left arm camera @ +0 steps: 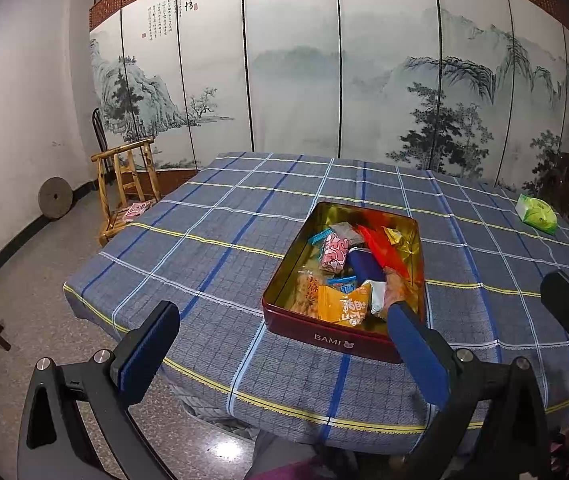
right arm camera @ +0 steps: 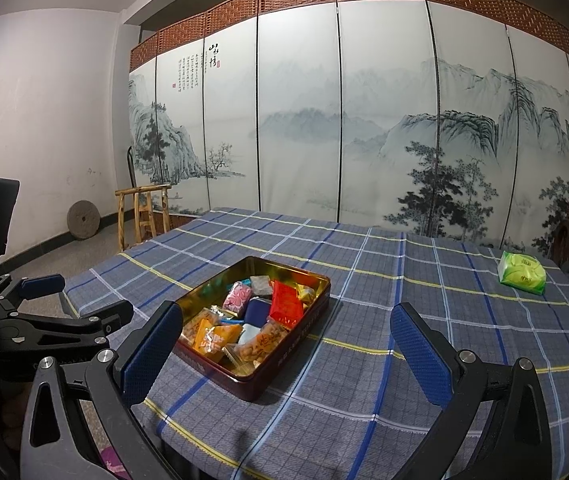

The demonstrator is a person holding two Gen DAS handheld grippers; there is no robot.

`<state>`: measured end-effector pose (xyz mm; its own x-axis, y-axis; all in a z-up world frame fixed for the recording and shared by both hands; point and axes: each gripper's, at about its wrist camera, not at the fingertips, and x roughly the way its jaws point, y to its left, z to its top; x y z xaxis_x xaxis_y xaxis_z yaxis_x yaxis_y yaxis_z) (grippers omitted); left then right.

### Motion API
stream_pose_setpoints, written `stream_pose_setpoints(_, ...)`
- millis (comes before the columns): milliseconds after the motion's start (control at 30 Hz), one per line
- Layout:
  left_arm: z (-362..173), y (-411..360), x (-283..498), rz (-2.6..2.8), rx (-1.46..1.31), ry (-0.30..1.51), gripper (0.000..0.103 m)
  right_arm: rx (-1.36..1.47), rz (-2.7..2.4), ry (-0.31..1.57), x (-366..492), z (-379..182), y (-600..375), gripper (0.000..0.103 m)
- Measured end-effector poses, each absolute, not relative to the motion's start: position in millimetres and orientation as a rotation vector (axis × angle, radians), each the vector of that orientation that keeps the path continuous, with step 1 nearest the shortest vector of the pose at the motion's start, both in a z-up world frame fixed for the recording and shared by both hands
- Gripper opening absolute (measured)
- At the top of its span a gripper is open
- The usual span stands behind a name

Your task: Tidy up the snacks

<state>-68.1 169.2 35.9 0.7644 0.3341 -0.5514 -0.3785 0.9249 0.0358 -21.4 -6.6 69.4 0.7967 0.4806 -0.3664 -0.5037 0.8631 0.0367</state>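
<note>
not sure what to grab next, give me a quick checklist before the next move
1. Left gripper open and empty: ok.
2. Right gripper open and empty: ok.
3. Tin open, lid off, snacks reachable: ok.
4. Snacks all inside the tin: not ok, the green packet lies alone on the tablecloth at the far right.
5. Path from the right gripper to the green packet free of other things: ok.
6. Room left in the tin for the packet: cannot tell; gold floor shows at the far end.
</note>
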Motion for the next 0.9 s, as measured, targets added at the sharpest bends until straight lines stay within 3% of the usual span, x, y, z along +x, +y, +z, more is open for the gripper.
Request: stream_pose_setpoints(900,32,171,-68,0.395,-0.069,0.589,0.103,-0.015,0.500,0.418,-14,58,-18,0.103)
